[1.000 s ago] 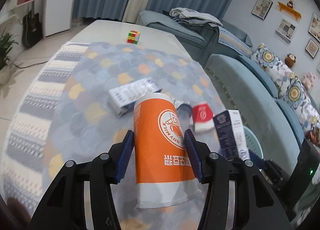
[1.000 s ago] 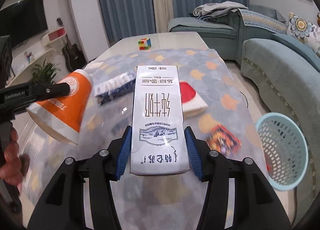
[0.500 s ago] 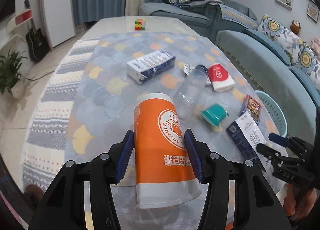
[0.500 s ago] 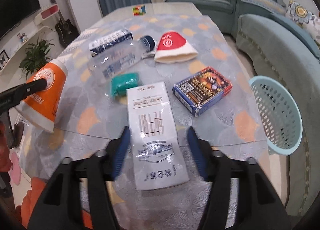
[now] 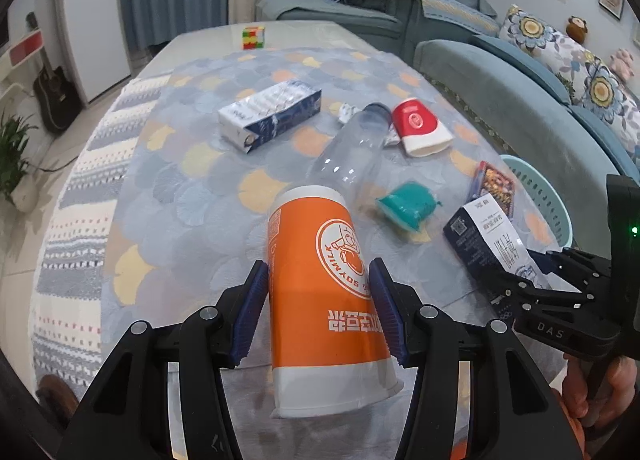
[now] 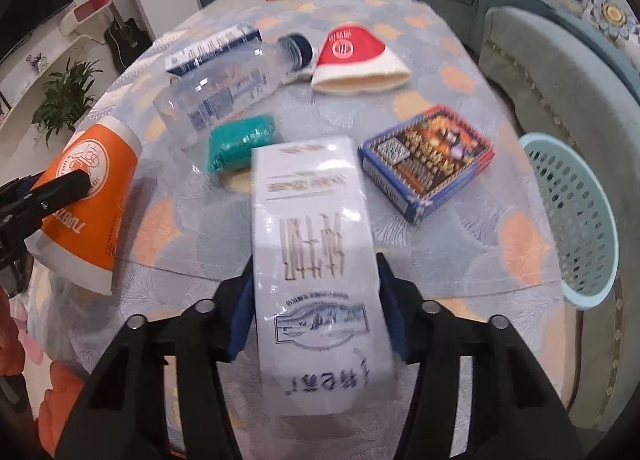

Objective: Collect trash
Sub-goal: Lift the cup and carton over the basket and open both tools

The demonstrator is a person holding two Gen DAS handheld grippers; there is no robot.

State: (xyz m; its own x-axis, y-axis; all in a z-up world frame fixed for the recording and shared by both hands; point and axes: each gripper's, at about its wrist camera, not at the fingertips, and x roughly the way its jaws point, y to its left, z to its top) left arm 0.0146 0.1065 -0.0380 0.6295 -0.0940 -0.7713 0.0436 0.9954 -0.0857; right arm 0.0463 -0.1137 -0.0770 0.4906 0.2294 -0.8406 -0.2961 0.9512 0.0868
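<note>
The counter [image 6: 440, 60], under a patterned cloth, fills both views. The pale blue basket [image 6: 576, 220] stands off its edge at about 3 o'clock in the right wrist view, lower than the top. That is plainly where the trash belongs.

The right hand-held gripper [image 6: 316, 300] is clamped on a white milk carton [image 6: 316, 260], pads on its two long sides, the carton pointing away over the near edge. To do this step well, I would swing it toward 3 o'clock, bring it above the basket mouth, and part the pads only once it is well inside the rim, since a long carton can tip off the edge.

The left hand-held gripper [image 5: 318, 304] grips an orange paper cup [image 5: 324, 300], at 9 o'clock from the carton. A paper cup crushes easily, so a light squeeze is enough.

Left lying on the counter: a clear bottle [image 6: 232, 88], a blue-and-white carton [image 5: 272, 116], a colourful box [image 6: 428, 156], a red cup [image 6: 356, 56] and a teal wad [image 6: 240, 140].
</note>
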